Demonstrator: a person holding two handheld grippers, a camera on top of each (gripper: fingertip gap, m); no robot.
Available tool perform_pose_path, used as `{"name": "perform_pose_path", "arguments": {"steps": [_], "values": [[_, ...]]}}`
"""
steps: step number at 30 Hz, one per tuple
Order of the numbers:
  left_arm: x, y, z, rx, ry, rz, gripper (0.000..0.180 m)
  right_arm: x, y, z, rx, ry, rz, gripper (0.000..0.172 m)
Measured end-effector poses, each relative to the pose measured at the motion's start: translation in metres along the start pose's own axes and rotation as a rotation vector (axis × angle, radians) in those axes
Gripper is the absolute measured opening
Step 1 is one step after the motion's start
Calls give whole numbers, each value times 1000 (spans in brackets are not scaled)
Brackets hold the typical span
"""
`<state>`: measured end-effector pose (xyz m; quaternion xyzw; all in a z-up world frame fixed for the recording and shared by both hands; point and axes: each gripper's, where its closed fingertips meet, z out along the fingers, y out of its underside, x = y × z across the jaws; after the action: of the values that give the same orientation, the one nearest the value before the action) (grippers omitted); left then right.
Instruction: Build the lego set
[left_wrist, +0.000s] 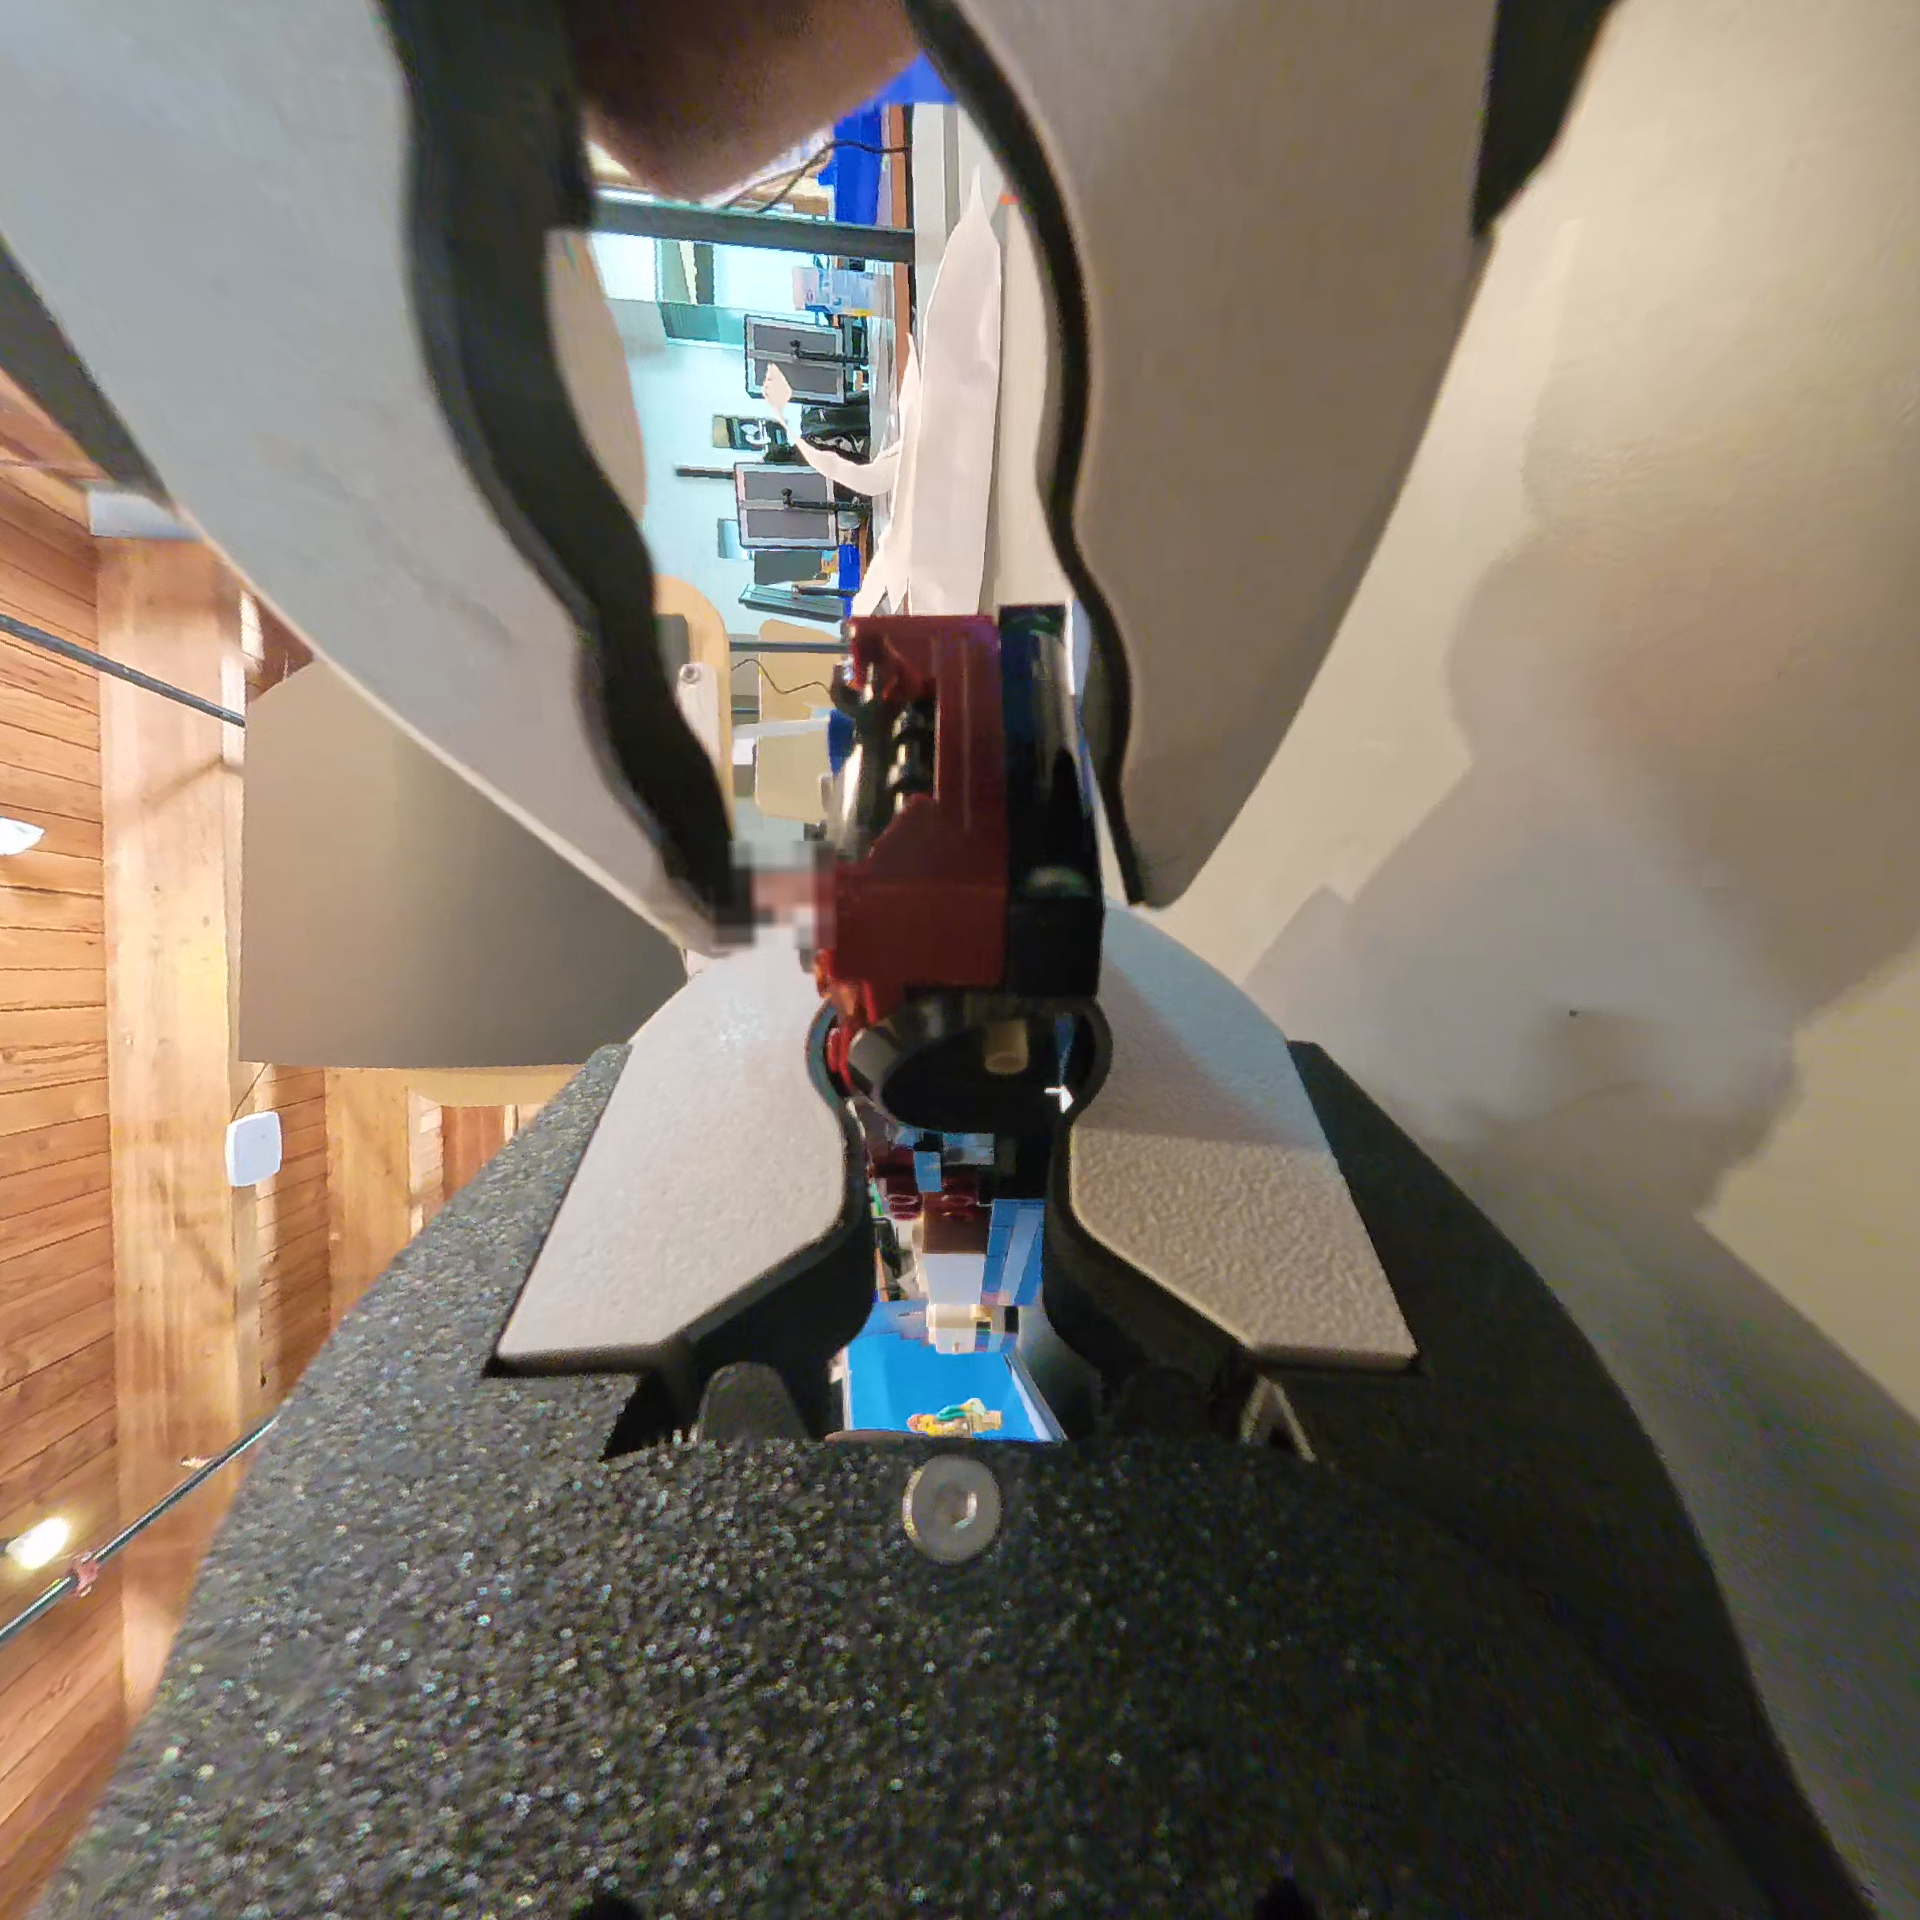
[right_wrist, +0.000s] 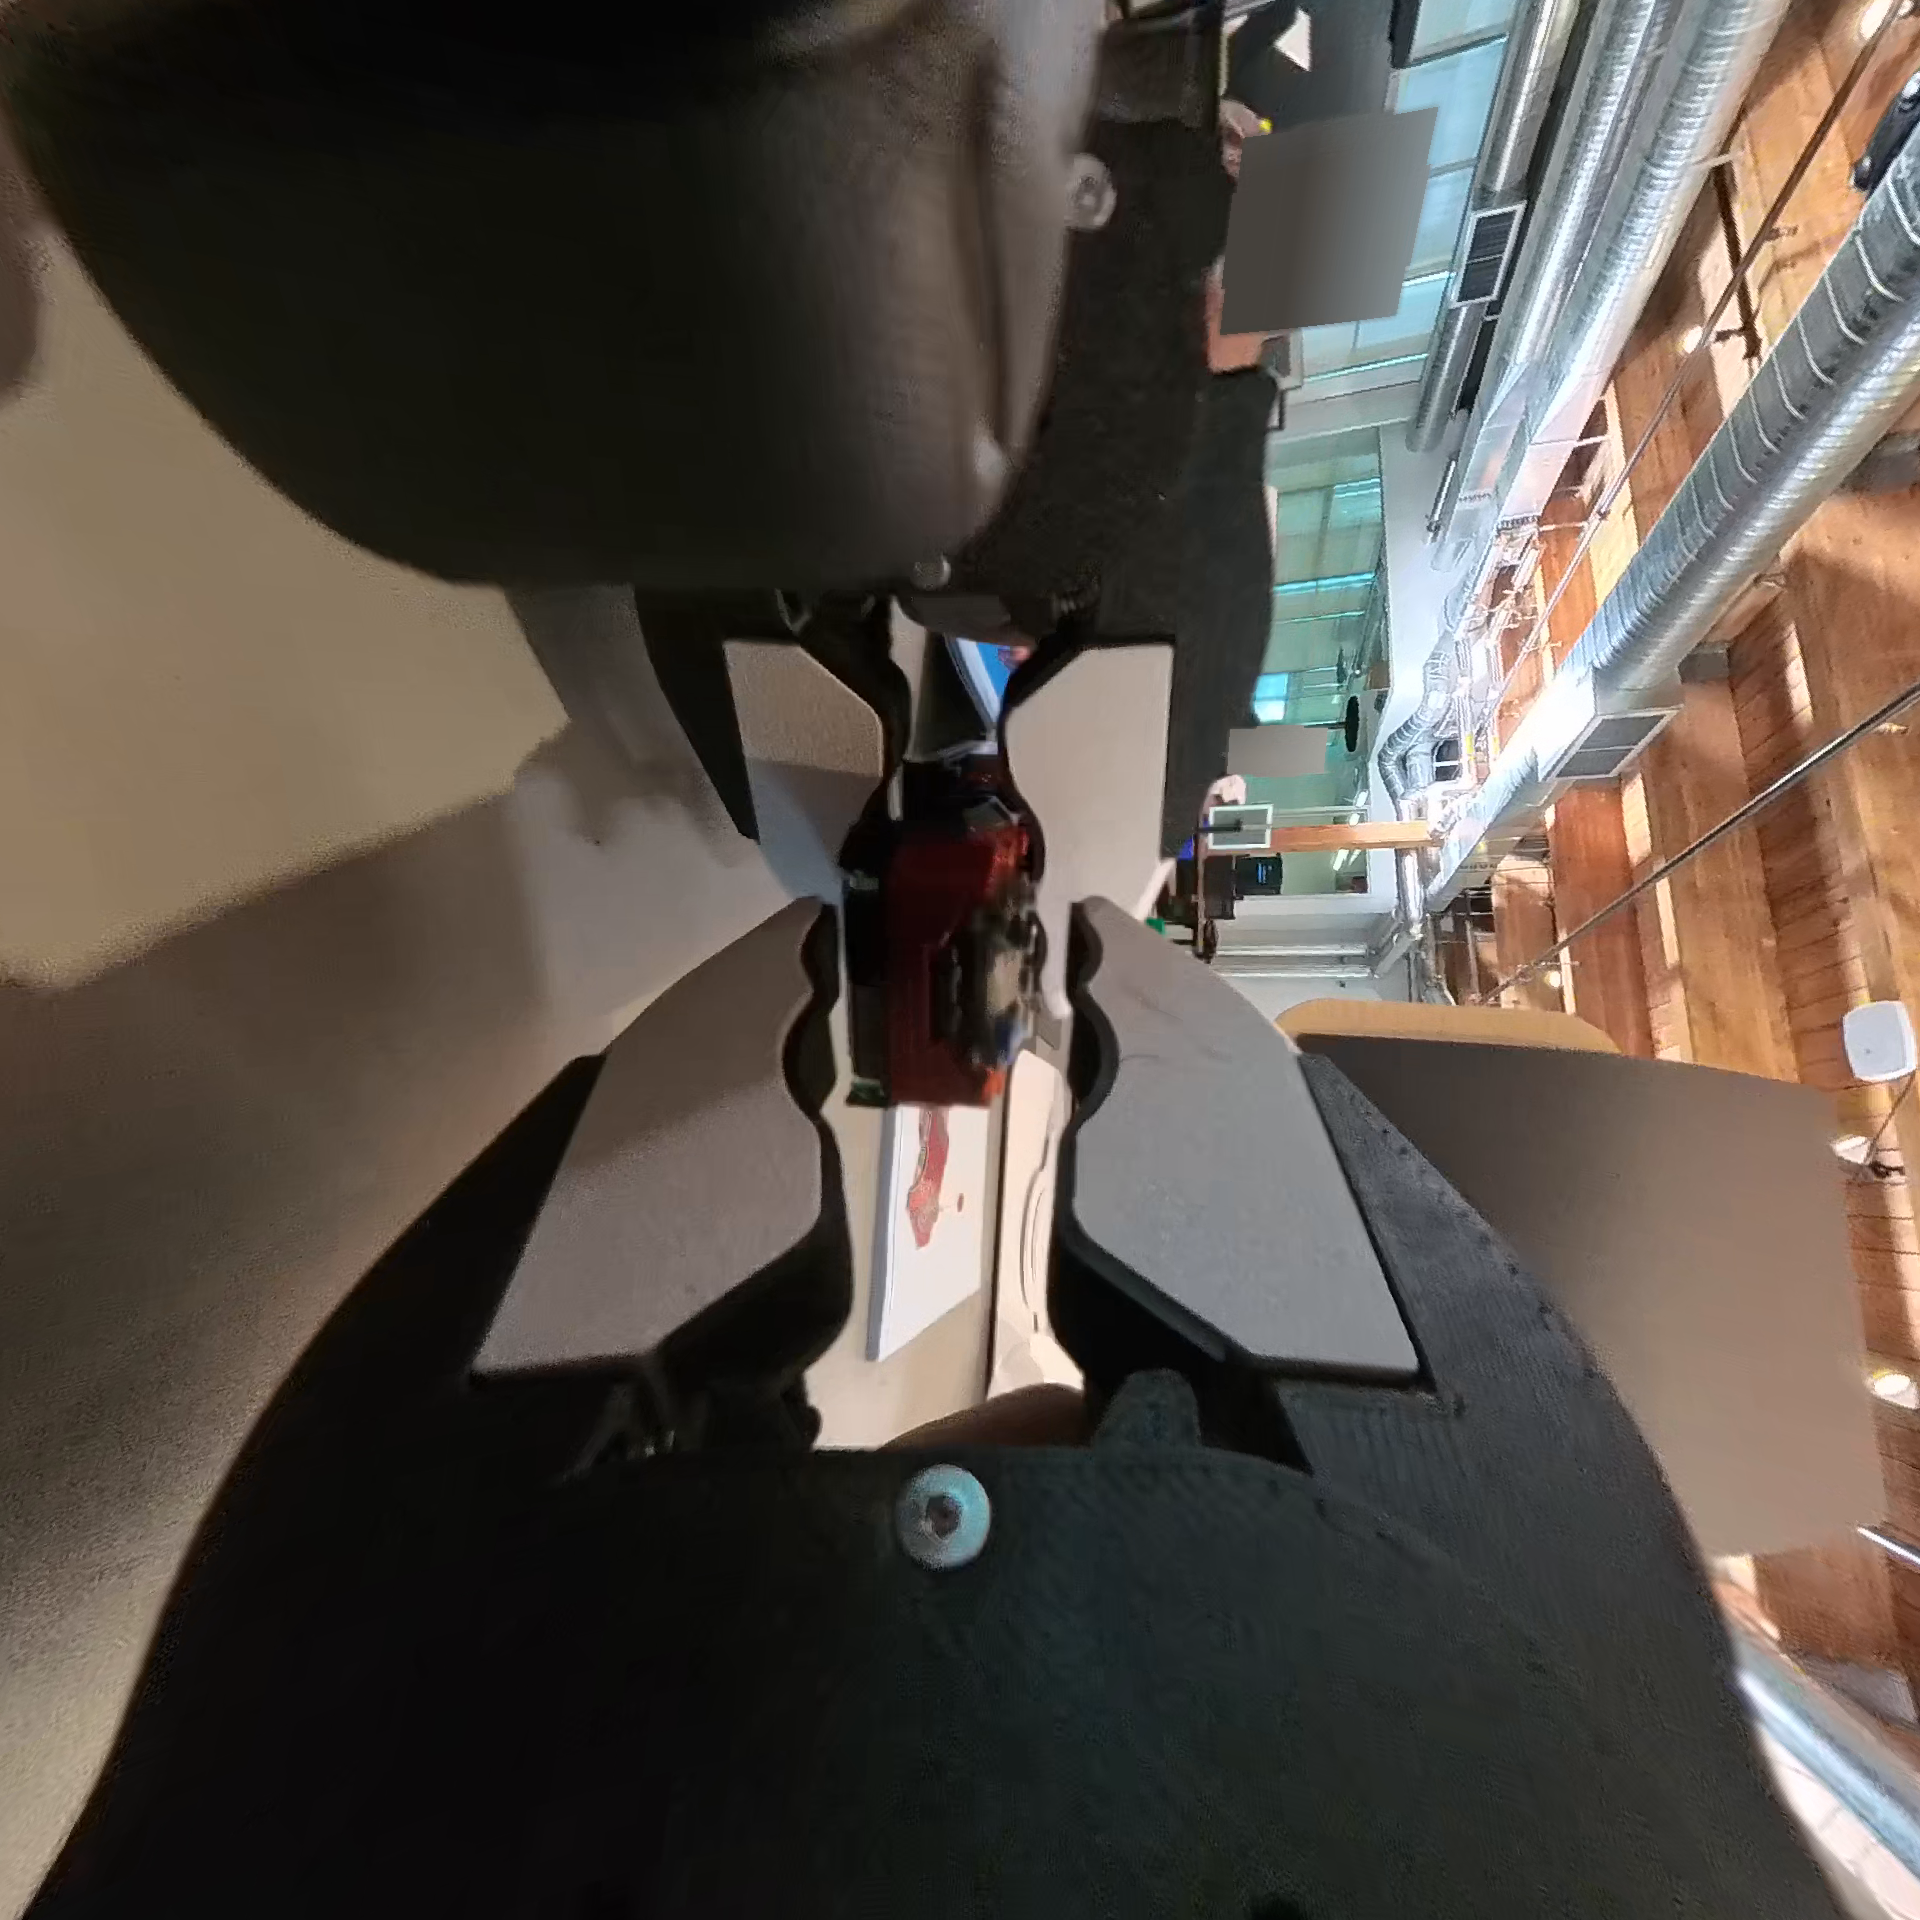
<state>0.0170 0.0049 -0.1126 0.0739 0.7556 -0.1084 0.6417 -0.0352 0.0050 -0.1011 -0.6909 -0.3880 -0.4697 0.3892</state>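
A dark red and black brick-built model (left_wrist: 925, 831) hangs in the air between two grippers that face each other. My left gripper (left_wrist: 945, 997) is shut on its near end, with both pads pressed against it. In the right wrist view the left gripper's fingers (right_wrist: 1091, 748) come in from the top and clamp the model (right_wrist: 925, 956). My right gripper (right_wrist: 945, 935) straddles the model's other end with its jaws open. A strip of light shows between its right pad (right_wrist: 1091, 987) and the model. In the left wrist view its fingers (left_wrist: 416, 520) come down from the top.
A white booklet with a red picture (right_wrist: 925, 1226) lies below the model. A blue surface with a small figure (left_wrist: 935, 1392) and loose brick pieces (left_wrist: 977, 1247) shows between my left fingers. A hand (left_wrist: 707, 94) is at the top. Desks, screens and a person stand far off. The left gripper's tips are roughly 5 cm from the right gripper's.
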Motion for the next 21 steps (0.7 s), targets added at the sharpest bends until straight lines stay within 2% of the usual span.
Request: {"name": "perform_pose_path", "arguments": {"steps": [5,11,16,21], "values": [[0,4,1,-12,8,-6,36,3,-4,-6,52,-24,48,57],[3,2,1,-8,17,8,35,-8,-8,-1,50,-52,4,51],[2,0,0,-1,12,11,35,-6,-8,1,45,-14,-22,34],[0,0,0,-3,2,20,35,-5,-9,1,52,-2,-31,34]]}}
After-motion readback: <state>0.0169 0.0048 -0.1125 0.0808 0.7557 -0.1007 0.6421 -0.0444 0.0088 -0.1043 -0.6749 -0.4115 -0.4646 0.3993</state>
